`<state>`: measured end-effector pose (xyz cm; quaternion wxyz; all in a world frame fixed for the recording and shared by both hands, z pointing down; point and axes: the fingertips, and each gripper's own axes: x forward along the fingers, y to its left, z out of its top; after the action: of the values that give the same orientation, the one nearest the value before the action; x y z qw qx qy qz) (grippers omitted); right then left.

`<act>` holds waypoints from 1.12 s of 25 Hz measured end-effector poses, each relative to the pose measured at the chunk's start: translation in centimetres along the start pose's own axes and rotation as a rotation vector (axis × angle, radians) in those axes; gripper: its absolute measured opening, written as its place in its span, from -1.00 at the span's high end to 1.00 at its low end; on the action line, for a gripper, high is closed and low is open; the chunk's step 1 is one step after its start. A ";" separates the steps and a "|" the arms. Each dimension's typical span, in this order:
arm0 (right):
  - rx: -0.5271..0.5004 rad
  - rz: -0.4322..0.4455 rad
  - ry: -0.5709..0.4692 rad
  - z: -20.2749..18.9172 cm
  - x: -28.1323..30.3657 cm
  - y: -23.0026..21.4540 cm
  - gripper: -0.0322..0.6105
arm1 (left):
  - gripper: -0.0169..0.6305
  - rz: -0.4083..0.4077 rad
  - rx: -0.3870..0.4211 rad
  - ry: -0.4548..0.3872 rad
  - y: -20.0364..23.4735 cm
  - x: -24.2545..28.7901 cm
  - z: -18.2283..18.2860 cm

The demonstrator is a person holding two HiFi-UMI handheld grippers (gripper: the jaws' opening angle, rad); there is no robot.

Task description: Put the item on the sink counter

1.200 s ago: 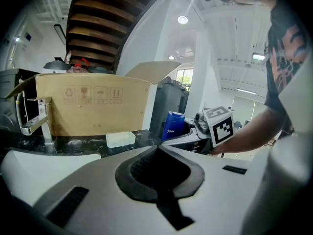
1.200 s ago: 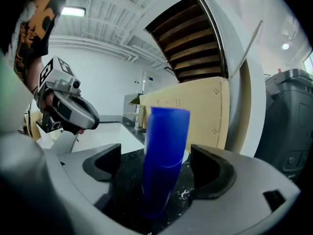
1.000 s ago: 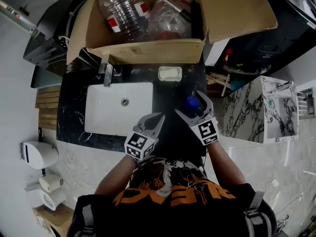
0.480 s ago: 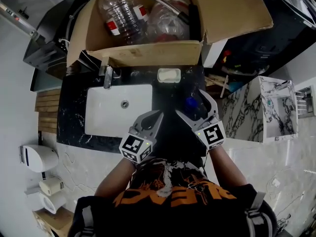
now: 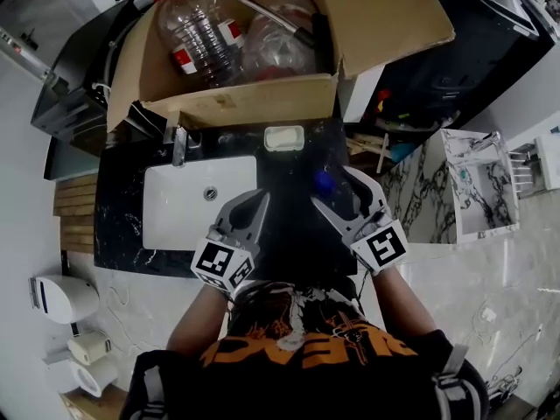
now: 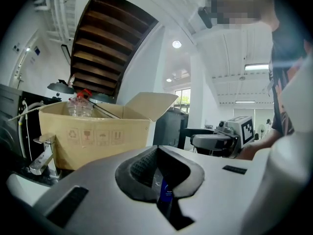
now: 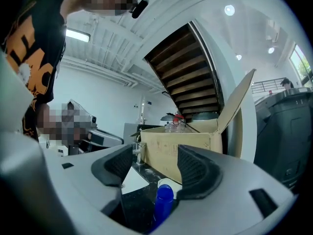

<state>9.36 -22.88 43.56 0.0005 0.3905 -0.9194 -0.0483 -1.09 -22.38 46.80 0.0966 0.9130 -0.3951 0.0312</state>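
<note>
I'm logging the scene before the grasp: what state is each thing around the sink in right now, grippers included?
cardboard box: flaps open, plastic bottles inside.
sink: empty, no water running.
soap dish: holds a pale bar.
blue bottle: upright between the right jaws.
right gripper: jaws closing around the blue bottle, not yet pressing on both sides.
left gripper: jaws together.

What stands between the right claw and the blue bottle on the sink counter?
Nothing visible stands in the way. The blue bottle is already between the pads of the right claw, whose jaws are closing around it. The soap dish and cardboard box lie farther back.
</note>
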 end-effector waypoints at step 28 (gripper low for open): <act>-0.023 -0.404 -0.012 2.8 -11.1 -7.5 0.74 | 0.89 -0.010 0.027 -0.094 -0.7 0.5 5.2</act>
<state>22.30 -19.86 40.47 -0.0104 0.5665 -0.8217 -0.0605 -0.33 -23.28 41.63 0.0656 0.9167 -0.3941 -0.0071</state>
